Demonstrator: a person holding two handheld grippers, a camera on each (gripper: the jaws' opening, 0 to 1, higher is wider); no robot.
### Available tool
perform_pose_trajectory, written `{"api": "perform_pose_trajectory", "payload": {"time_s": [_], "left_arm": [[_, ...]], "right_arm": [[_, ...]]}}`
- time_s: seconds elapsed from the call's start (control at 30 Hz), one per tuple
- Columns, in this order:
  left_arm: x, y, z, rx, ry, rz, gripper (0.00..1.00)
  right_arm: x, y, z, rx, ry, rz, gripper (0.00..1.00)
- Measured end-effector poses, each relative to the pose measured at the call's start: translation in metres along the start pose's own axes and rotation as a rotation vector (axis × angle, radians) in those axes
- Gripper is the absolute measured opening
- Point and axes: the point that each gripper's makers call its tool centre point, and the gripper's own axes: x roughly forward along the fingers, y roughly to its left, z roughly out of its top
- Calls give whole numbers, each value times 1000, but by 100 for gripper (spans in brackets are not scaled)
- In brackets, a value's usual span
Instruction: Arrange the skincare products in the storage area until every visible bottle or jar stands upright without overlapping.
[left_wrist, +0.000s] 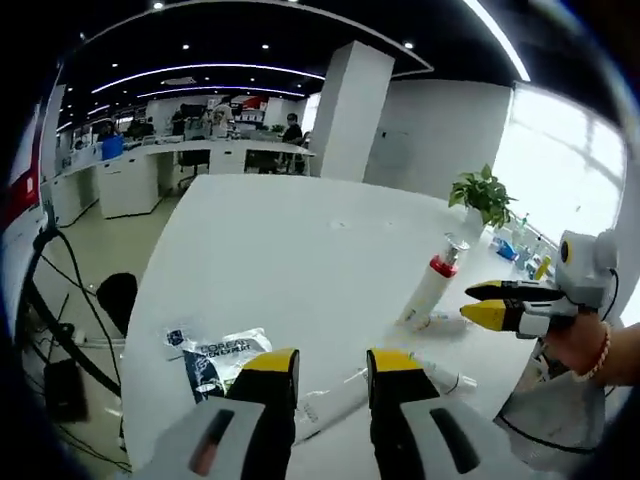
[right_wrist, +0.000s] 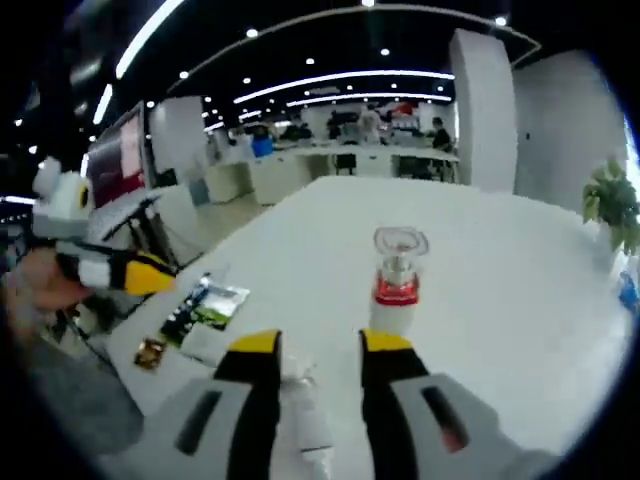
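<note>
Both jaw pairs gape empty — left gripper (left_wrist: 332, 372) over a fallen tube (left_wrist: 335, 400). Pump bottle (right_wrist: 397, 283) stands upright. Next, likely: righting that tube.

A large open office. A long white table (left_wrist: 300, 250) runs toward a square white pillar (left_wrist: 350, 110). Beyond it stand white desks (left_wrist: 150, 165) with dark chairs, where people sit far off. The dark ceiling carries curved strip lights (left_wrist: 215, 70) and small spotlights. A bright window (left_wrist: 560, 160) lights one side, with a green potted plant (left_wrist: 482, 192) near it. Black cables (left_wrist: 70, 290) trail over the pale floor (left_wrist: 100, 250).
</note>
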Motion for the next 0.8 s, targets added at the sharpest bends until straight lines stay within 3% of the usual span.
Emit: {"api": "perform_pose_trajectory", "payload": {"time_s": [0.1,0.3,0.53,0.63,0.8], "left_arm": [[-8,18,-16,27,19,53,28],[-9,33,-29,-29,52,68,28],[-7,31,-40,-49,103,33,28],[-6,31,-45,-78,122,16,28],[-3,32,-49,-91,142,12,28]], "right_arm": [[4,19,-3,-114,31,99,29],[19,45,-7,-246,108,277,29],[37,48,-9,-377,191,357,30],[44,56,-22,-459,277,434,32],[59,63,-38,-628,364,483,33]]}}
